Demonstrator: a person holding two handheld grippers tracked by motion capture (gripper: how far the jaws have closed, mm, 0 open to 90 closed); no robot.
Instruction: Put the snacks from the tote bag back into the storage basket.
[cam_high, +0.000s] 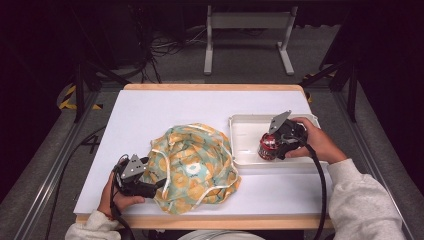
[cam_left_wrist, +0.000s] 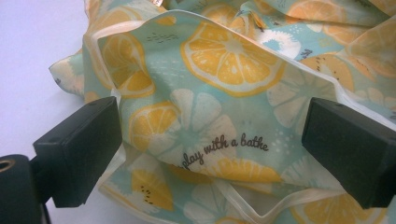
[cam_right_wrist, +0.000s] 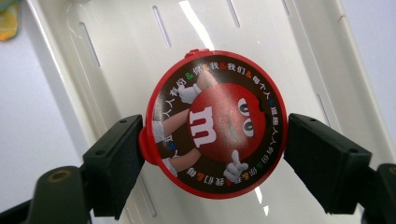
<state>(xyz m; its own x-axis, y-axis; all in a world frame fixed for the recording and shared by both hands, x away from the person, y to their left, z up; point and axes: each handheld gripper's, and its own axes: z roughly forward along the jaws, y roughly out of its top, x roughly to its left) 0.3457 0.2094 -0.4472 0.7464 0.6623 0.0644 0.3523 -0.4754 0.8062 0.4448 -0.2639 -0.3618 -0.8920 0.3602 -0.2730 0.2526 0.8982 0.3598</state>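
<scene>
- M&M's tub (cam_right_wrist: 215, 123): upright in white tray (cam_high: 245, 125), right side of table (cam_high: 150, 110).
- Right gripper (cam_high: 280, 142): jaws clamped on tub's sides.
- Left gripper (cam_high: 150, 182): jaws apart, straddling a fold of the lemon-print cloth bag (cam_high: 195, 167) mid-table.

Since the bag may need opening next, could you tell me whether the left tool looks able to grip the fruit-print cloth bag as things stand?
Probably yes: the left tool sits at the cloth bag, jaws open around a fold, with nothing in between.
</scene>
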